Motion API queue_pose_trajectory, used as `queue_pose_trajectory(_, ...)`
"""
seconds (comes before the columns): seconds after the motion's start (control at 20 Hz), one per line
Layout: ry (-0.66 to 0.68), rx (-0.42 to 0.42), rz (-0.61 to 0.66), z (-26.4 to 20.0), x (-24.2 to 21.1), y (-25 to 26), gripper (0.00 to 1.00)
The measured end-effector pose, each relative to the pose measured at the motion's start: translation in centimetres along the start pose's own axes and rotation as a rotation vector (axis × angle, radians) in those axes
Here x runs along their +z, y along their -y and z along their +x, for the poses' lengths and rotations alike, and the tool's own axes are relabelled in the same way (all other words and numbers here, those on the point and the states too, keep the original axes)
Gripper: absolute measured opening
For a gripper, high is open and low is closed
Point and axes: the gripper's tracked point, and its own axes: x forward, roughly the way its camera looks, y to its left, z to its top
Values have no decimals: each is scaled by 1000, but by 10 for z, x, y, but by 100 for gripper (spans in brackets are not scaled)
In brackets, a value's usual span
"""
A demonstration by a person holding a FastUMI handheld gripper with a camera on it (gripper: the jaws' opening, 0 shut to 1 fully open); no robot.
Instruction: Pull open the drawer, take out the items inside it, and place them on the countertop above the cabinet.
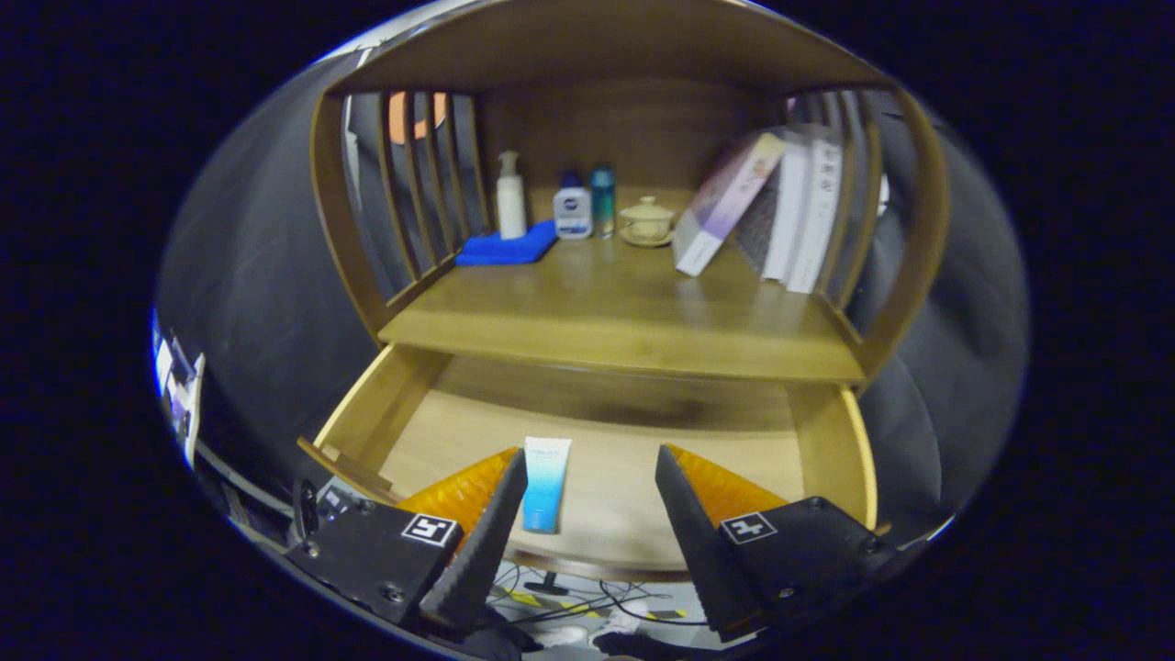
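The wooden drawer (826,431) stands pulled open below the cabinet's countertop (624,317). Inside it lies a blue and white tube (544,484), flat on the drawer floor, close beside the left finger. My gripper (592,464) hovers over the front of the drawer, open, with nothing between its fingers. The tube sits just inside the left fingertip (514,468), apart from the right one.
On the countertop stand a white pump bottle (510,196), a folded blue cloth (508,247), two small bottles (573,212), a lidded teacup (647,221) and leaning books (780,216). Slatted wooden sides flank the shelf. Cables lie on the floor (597,606) below the drawer front.
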Motion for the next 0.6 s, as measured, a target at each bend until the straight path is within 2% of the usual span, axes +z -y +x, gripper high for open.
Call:
queue_pose_trajectory(0.25, -221, 9, -42, 50, -2, -24, 89)
queue_pose_trajectory(0.4, -320, -12, -79, 69, -13, -34, 88)
queue_pose_trajectory(0.6, -436, -29, -69, 89, -27, -40, 88)
